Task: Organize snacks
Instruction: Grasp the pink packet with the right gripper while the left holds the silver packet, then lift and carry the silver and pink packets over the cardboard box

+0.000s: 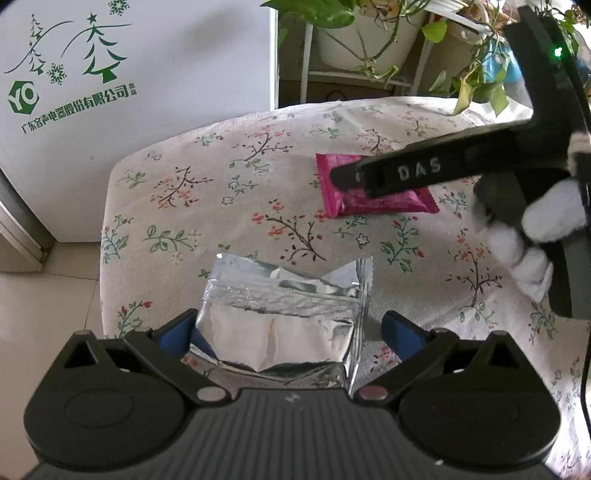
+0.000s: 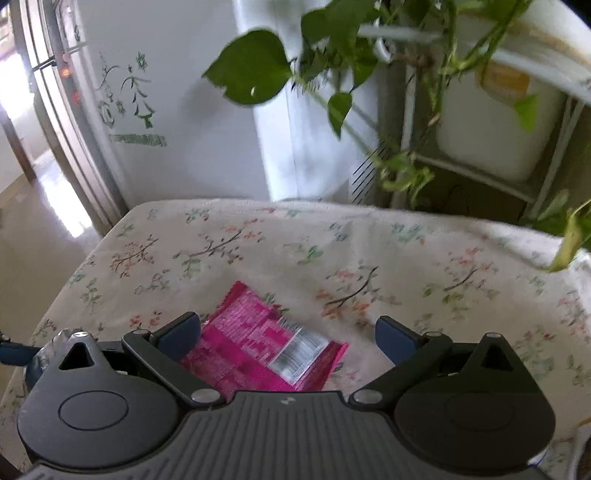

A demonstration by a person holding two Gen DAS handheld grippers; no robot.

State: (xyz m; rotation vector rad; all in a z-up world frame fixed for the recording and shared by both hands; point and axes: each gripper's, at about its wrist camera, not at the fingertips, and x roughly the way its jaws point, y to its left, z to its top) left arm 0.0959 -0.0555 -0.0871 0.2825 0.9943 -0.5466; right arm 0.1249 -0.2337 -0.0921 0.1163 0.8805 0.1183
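Observation:
A silver foil snack pouch (image 1: 284,321) lies on the floral tablecloth (image 1: 229,206), between the wide-apart blue pads of my left gripper (image 1: 291,332), which is open and low over it. A pink snack packet (image 1: 373,199) lies farther back to the right. My right gripper (image 1: 354,177), held by a white-gloved hand (image 1: 532,240), reaches over the packet from the right. In the right wrist view the pink packet (image 2: 266,347) lies flat between the spread pads of my right gripper (image 2: 288,336), which is open.
A white appliance (image 1: 129,103) with green tree prints stands behind the table at the left. Potted trailing plants (image 1: 369,33) on a metal rack stand at the back right, with leaves (image 2: 251,70) hanging over the table's far edge. Tiled floor (image 1: 44,314) lies to the left.

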